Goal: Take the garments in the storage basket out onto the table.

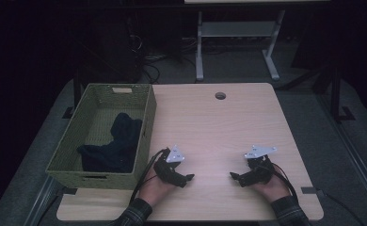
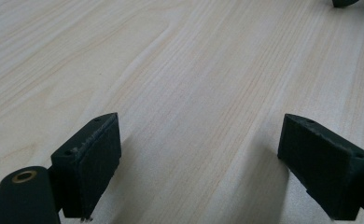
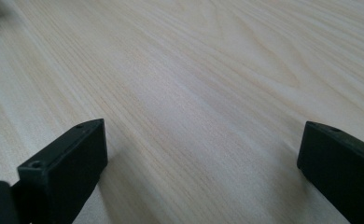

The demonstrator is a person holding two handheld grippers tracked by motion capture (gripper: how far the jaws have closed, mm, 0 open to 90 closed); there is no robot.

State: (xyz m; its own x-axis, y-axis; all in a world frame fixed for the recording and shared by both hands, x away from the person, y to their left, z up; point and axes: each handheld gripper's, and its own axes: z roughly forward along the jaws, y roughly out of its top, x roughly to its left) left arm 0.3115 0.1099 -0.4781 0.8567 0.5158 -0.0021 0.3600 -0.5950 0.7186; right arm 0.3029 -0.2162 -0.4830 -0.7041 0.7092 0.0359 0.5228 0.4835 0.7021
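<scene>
**Both grippers rest open on bare wood**

The table (image 1: pixel 228 122) is pale wood with fine straight grain, smooth and matt, rounded at the corners, with a small round hole (image 1: pixel 220 96) near its far edge. At its left side sits a woven green basket (image 1: pixel 146 122), rectangular with slot handles, and in it lies a dark cloth (image 1: pixel 113 146), soft and crumpled. The left gripper (image 1: pixel 187 178) lies low near the front edge, its hand (image 1: pixel 153 188) behind it, tips pointing inward to the right. The right gripper (image 1: pixel 233 176) mirrors it, tips pointing left, the two well apart. In the left gripper view the blocky black jaws stand wide, only grain between them; the right gripper view shows the same, jaws spread, nothing held. The cloth is left of the left gripper, behind the basket wall, touching neither.
</scene>
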